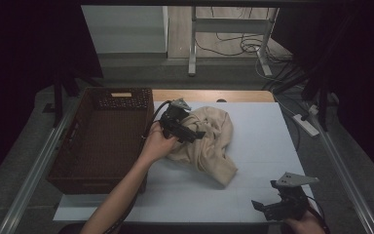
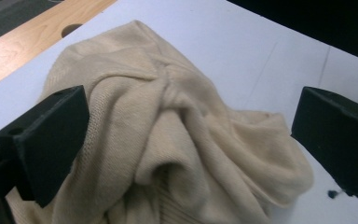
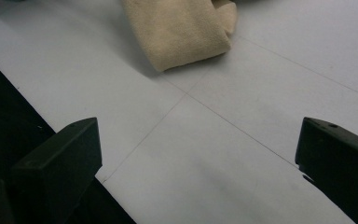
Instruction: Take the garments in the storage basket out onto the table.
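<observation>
1. Near the middle of the white table (image 1: pixel 253 195), toward its far edge, a crumpled beige sweater (image 1: pixel 209 139) lies in a heap, with a brown wicker basket (image 1: pixel 102 141) just beside it along the left edge. The work in hand looks like getting the sweater gathered up, probably for the basket.
2. The left gripper (image 1: pixel 197 135) sits over the left part of the heap with its jaws spread wide on either side of a bunched fold (image 2: pixel 177 102), gripping nothing yet. If they pinch only that top ridge, I'd expect the rest to trail and snag on the basket rim.
3. One sleeve or folded end (image 3: pixel 182 35) stretches toward the near edge. Lifted from the far side alone, it may drag across the table or hang outside the basket.
4. The right gripper (image 1: pixel 263 207) hovers at the near right corner, jaws apart and empty, well apart from the sweater. Left idle, it offers no support for the loose end.
5. Closing too deep could press the jaws onto the table under the knit.
</observation>
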`<state>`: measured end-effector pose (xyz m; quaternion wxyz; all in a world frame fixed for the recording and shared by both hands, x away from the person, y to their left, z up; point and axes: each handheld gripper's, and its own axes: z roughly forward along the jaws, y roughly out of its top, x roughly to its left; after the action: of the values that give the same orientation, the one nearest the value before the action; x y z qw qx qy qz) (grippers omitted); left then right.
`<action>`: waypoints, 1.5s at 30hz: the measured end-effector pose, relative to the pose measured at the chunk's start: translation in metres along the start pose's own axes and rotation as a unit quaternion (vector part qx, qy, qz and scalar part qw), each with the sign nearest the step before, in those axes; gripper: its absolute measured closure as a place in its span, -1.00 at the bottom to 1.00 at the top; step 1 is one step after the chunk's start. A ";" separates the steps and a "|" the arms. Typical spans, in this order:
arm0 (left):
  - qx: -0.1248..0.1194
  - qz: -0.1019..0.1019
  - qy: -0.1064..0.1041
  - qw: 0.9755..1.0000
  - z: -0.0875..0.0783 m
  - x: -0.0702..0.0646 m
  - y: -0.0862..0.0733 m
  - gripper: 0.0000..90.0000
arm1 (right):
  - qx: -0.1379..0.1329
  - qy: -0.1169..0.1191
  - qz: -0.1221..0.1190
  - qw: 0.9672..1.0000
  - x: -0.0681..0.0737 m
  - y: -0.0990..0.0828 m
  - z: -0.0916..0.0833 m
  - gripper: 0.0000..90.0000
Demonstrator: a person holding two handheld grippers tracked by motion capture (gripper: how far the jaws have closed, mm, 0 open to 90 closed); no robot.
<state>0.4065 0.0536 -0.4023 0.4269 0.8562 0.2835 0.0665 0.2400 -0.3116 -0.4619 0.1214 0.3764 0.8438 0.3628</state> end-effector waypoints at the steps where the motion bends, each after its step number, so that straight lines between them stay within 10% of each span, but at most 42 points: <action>1: 0.000 0.001 -0.001 1.000 -0.001 -0.001 -0.001 -1.00 | 0.000 0.000 0.000 1.000 0.000 0.000 0.000 -0.99; 17: -0.019 -0.016 -0.068 0.997 -0.013 -0.025 -0.031 -1.00 | 0.001 -0.004 0.001 1.000 0.000 0.000 0.000 -0.99; 45: -0.035 -0.019 -0.099 0.994 -0.036 -0.076 -0.088 -1.00 | 0.000 -0.005 -0.003 1.000 0.001 0.000 -0.001 -0.99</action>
<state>0.2931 0.0795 -0.4378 0.4837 0.8376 0.2534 -0.0168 0.2392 -0.3113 -0.4615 0.1269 0.3758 0.8442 0.3605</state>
